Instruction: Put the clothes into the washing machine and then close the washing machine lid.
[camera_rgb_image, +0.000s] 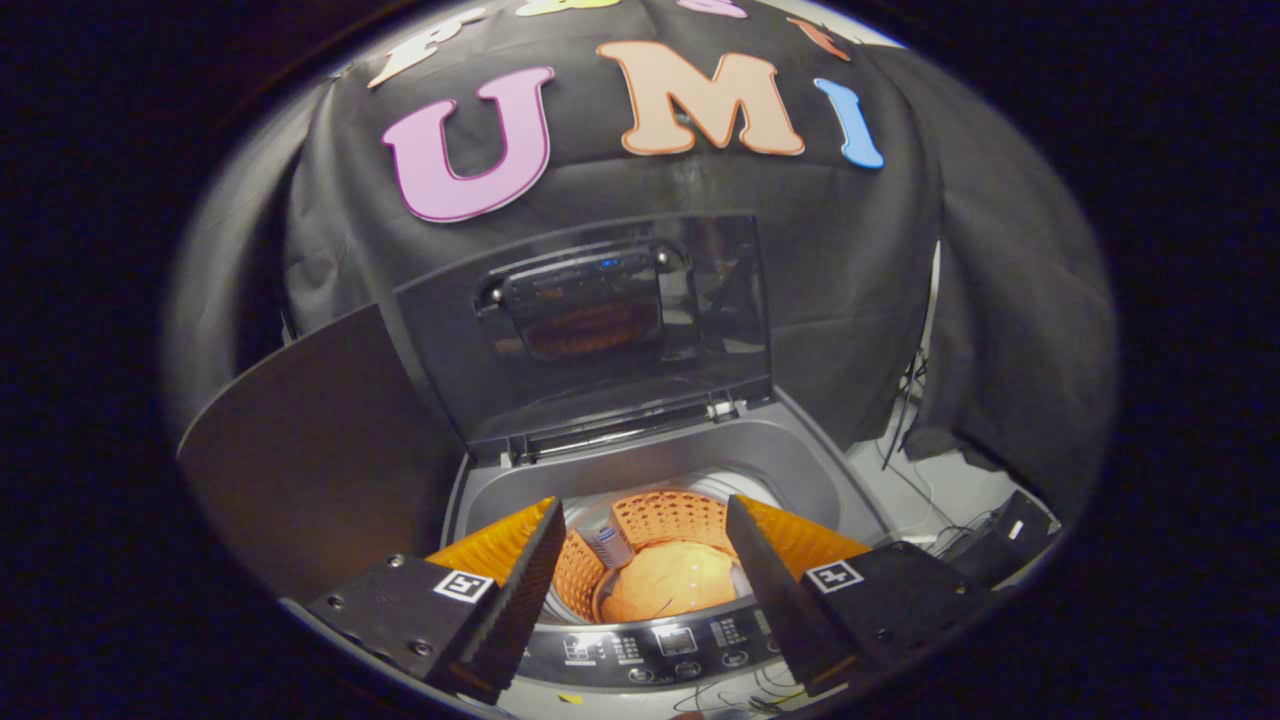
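1. Gripper view: the gripper (645, 590) is seen from behind its two fingers, and it is held above the front edge of a top-loading washing machine (800, 455).
2. The two fingers are spread wide apart, so the jaws are released, and nothing is gripped between them. The left finger (525, 585) and the right finger (765, 590) are black with orange sides, and a small square marker is fixed on each base.
3. The lid (590, 330) of the machine is raised and stands almost upright behind the opening, beyond the fingers. It is attached by hinges at the back edge of the grey top.
4. The drum (665, 520) is seen between the fingers and just beyond their tips. Its perforated wall appears orange.
5. An orange rounded mass (670, 585) is lying at the bottom of the drum. It cannot be told if this is the clothes or a part of the drum, because everything in the drum has the same orange colour.
6. The control panel (655, 650) is located at the front edge of the machine, low between the two fingers.
7. A dark flat board (310, 450) is standing at the left of the machine, and some loose cables (915, 470) are lying on the floor at its right.
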